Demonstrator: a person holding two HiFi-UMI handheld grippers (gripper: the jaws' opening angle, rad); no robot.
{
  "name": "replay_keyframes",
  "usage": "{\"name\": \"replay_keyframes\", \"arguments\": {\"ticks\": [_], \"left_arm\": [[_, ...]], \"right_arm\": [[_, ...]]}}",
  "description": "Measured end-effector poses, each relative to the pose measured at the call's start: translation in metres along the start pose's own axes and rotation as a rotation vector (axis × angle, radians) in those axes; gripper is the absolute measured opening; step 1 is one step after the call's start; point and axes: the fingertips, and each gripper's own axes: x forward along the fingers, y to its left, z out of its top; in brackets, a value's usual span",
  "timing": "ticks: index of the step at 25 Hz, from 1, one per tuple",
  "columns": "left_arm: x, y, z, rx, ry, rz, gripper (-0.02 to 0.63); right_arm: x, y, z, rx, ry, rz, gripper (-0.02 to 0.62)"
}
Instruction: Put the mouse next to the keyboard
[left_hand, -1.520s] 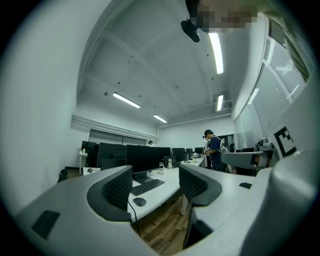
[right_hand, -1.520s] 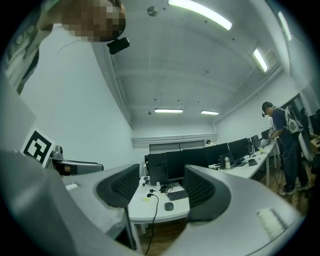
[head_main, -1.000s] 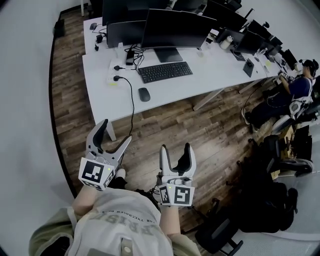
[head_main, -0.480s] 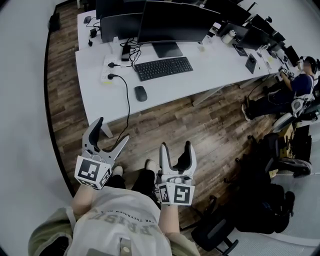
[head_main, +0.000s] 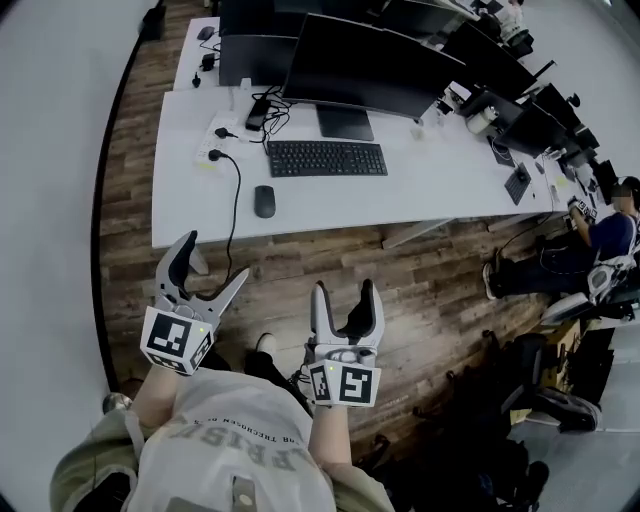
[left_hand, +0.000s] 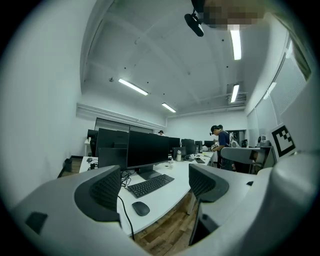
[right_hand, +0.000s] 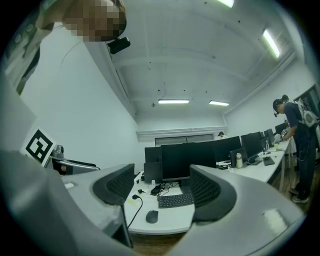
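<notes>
A dark mouse (head_main: 264, 201) lies on the white desk (head_main: 420, 185) near its front edge, left of and nearer than the black keyboard (head_main: 326, 158), a hand's width apart from it. Both grippers hang over the wood floor, well short of the desk. My left gripper (head_main: 213, 262) has its jaws opening, with nothing between them. My right gripper (head_main: 345, 292) is open and empty. The left gripper view looks past its jaws at the mouse (left_hand: 141, 208) and keyboard (left_hand: 150, 185). The right gripper view shows the mouse (right_hand: 152, 216) and keyboard (right_hand: 176, 200) too.
A wide monitor (head_main: 365, 75) stands behind the keyboard. A power strip (head_main: 216, 140) sits at the desk's left, its black cable (head_main: 236, 200) running off the front edge. A grey wall (head_main: 50, 200) is on the left. A seated person (head_main: 605, 235) and chairs are at the right.
The desk has shifted in the head view and now lies more squarely ahead. Both grippers sit slightly lower in frame. The left jaws spread a little wider.
</notes>
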Motion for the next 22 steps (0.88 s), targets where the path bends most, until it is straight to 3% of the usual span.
{"name": "replay_keyframes", "arguments": {"ticks": [6, 13, 22], "left_arm": [[0.012, -0.023, 0.001, 0.006, -0.003, 0.122, 0.410], [0.011, -0.014, -0.013, -0.006, 0.044, 0.247, 0.410], [0.049, 0.031, -0.029, -0.015, 0.095, 0.261, 0.411]], "right_arm": [[0.016, -0.041, -0.006, 0.029, 0.020, 0.105, 0.338], [0.054, -0.058, -0.048, 0.142, 0.122, 0.172, 0.337], [0.133, -0.040, -0.105, 0.128, 0.242, 0.196, 0.339]]}}
